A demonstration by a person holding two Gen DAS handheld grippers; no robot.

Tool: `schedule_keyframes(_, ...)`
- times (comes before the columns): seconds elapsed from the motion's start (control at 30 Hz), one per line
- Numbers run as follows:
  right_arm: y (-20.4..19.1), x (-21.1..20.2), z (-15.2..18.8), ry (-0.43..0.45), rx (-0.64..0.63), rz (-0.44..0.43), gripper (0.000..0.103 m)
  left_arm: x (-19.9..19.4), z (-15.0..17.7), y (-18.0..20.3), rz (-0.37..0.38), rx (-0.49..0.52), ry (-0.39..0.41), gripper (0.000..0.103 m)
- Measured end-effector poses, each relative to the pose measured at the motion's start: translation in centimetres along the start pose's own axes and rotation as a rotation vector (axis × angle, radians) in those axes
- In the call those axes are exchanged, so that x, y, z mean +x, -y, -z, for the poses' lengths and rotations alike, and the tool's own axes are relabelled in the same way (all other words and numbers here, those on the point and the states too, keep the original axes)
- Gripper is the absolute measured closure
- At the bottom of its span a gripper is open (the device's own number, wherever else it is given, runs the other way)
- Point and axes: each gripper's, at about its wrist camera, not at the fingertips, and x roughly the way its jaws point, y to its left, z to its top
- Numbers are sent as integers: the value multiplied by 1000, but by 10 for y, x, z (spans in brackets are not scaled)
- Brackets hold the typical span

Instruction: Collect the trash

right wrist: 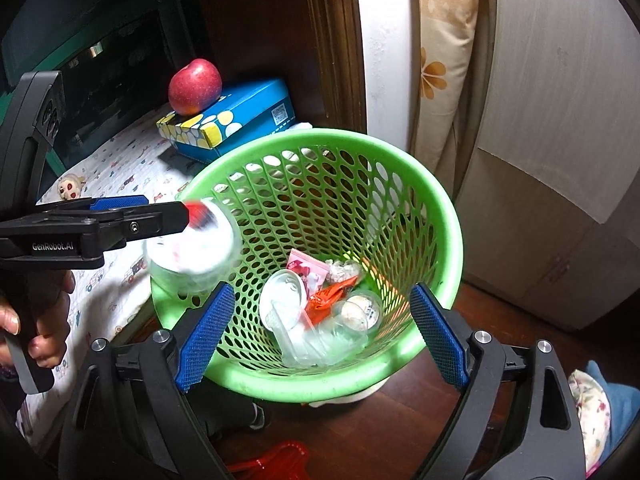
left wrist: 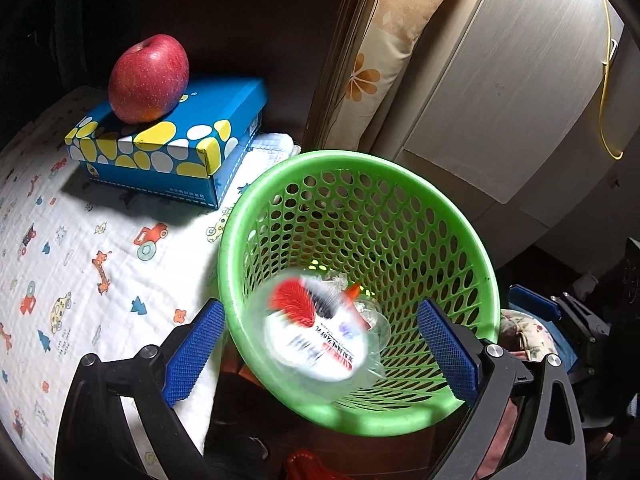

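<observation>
A green perforated trash basket [left wrist: 460, 236] [right wrist: 440, 216] stands on the floor beside the bed. A clear plastic cup with a red and white label [left wrist: 316, 336] [right wrist: 192, 248] is blurred in mid-air over the basket's near rim, free of the fingers. My left gripper [left wrist: 320, 348] [right wrist: 160, 210] is open, its blue pads wide apart on either side of the cup. My right gripper [right wrist: 320, 332] is open and empty, just above the basket's front rim. Inside the basket lie clear cups [right wrist: 284, 312], a pink wrapper [right wrist: 306, 266] and an orange wrapper [right wrist: 326, 300].
A red apple [left wrist: 149, 79] [right wrist: 195, 86] sits on a blue and yellow box [left wrist: 192, 144] [right wrist: 240, 120] on the patterned bed sheet [left wrist: 80, 260]. A wooden door frame [right wrist: 332, 40], a floral cushion [left wrist: 384, 52] and a pale cabinet [left wrist: 500, 80] stand behind the basket.
</observation>
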Motion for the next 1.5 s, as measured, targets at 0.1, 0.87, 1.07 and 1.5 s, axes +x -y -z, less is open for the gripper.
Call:
schedule_keyframes(0.1,-2,-1,1,1,5,-6,14,-4,3,0,-7,3,5,9)
schedule_keyframes(0.87,-71,-12,-4,37,-56,-82,6,-101,56,-71,-258,-104,137,9)
schedule_keyframes(1.07,-95,-17,-9,55,-74,-116,5,-133,79,-86,-345,-135,179,9)
schedule_keyframes(1.5,-146,-22,-14,85,-125,-167,5,-189,128,-117,-461,-245,238,8)
